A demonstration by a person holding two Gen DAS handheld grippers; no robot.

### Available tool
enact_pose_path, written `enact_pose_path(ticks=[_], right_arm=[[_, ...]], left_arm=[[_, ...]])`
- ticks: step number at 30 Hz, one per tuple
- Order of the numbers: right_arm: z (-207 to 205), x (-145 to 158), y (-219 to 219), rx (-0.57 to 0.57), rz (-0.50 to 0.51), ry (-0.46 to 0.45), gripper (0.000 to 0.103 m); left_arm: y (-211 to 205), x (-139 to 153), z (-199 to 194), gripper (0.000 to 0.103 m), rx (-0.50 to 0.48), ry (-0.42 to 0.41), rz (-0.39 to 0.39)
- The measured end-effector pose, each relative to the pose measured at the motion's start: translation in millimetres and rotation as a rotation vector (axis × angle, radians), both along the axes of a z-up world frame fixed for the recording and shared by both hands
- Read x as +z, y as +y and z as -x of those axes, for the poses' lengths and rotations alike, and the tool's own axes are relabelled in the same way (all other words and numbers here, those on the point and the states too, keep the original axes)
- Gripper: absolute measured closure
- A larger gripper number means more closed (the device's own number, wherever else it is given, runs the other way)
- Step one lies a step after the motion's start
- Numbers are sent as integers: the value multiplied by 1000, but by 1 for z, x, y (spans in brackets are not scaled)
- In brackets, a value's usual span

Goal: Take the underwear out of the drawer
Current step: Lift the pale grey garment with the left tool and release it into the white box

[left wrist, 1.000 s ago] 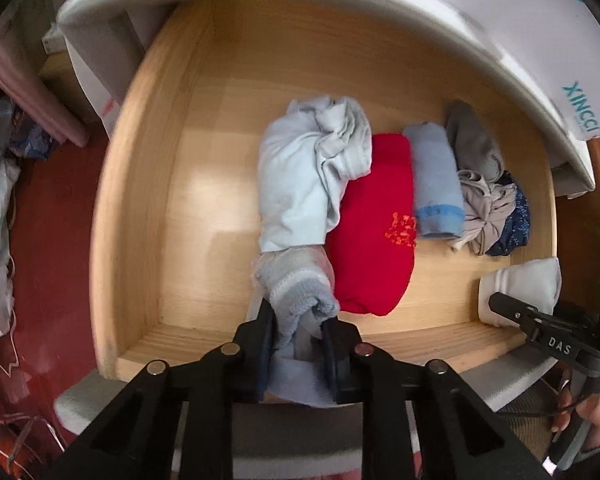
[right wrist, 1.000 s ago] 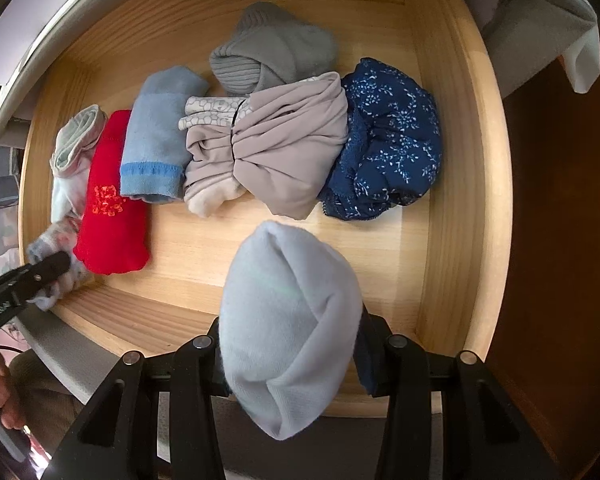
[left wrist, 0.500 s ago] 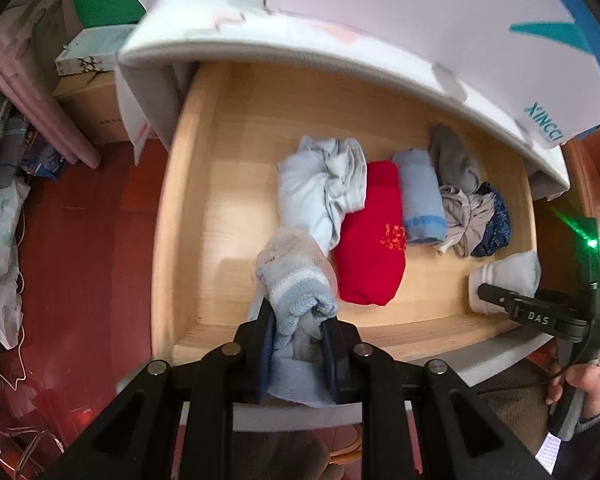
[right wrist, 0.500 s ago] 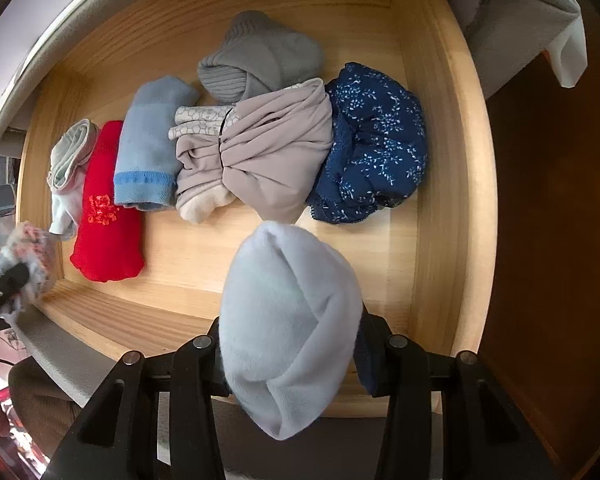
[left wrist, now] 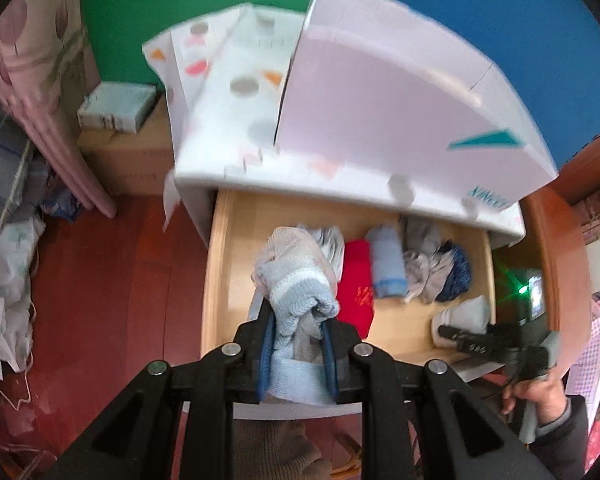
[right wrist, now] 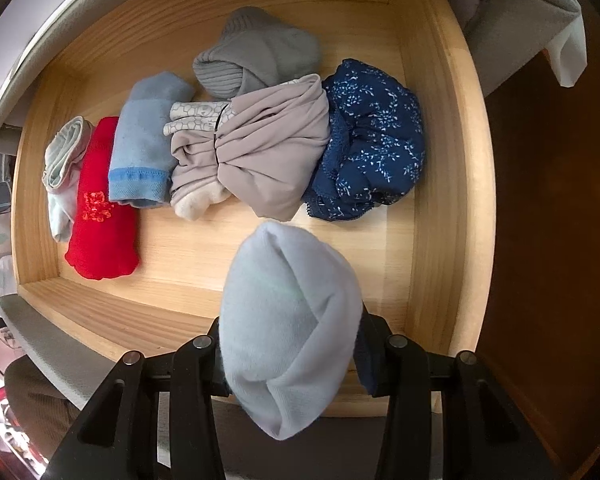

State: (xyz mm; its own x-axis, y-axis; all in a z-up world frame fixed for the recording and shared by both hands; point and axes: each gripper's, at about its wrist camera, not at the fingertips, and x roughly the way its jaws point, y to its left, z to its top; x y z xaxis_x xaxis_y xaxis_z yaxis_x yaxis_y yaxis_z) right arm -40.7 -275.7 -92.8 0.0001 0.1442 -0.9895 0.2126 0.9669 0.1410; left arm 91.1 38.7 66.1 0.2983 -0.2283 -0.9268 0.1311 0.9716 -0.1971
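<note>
Drawer [right wrist: 440, 128] is the pale pine one, pulled open under a white cabinet top [left wrist: 360, 120], with a row of folded clothes along its floor. Left gripper [left wrist: 298, 344] has its black jaws clamped tight on a knitted roll of underwear in pale blue, white and beige stripes [left wrist: 296, 280], and that roll is up in the air above the drawer's left half, clear of the pile. Right gripper [right wrist: 288, 348] is pinched on a plump, soft light-blue fleece bundle [right wrist: 288, 320], holding it over the front right part of the drawer and pointing pretty much straight down; whether the bundle's lower end touches the wood is hard to say from this angle.

Lying in the drawer, left to right: a crumpled pale grey-blue piece [right wrist: 66, 168], a red folded one with an orange print [right wrist: 100, 220], a blue folded one with a brighter blue hem [right wrist: 144, 148], a taupe gathered piece [right wrist: 268, 152] and a navy floral one [right wrist: 376, 140] touching it, with a grey ribbed roll [right wrist: 256, 52] behind them. Person's hand in a dark sleeve [left wrist: 540, 392] shows at the lower right of the left view, holding the right gripper's handle.
</note>
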Motion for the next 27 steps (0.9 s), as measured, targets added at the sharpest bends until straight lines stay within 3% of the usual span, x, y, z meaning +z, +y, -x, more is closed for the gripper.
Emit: enact_pose_path(ticks=[11, 15, 21, 27], right_arm=[[0, -3, -2, -4, -5, 6, 62], [0, -3, -5, -11, -12, 6, 62], [1, -3, -10, -18, -13, 1, 62], [4, -3, -13, -33, -19, 3, 62]], left_arm=[[-13, 116, -34, 82, -29, -235, 13], [-24, 144, -58, 82, -30, -299, 1], [-45, 151, -97, 82, -42, -334, -3], [-74, 117, -133, 82, -86, -295, -39]])
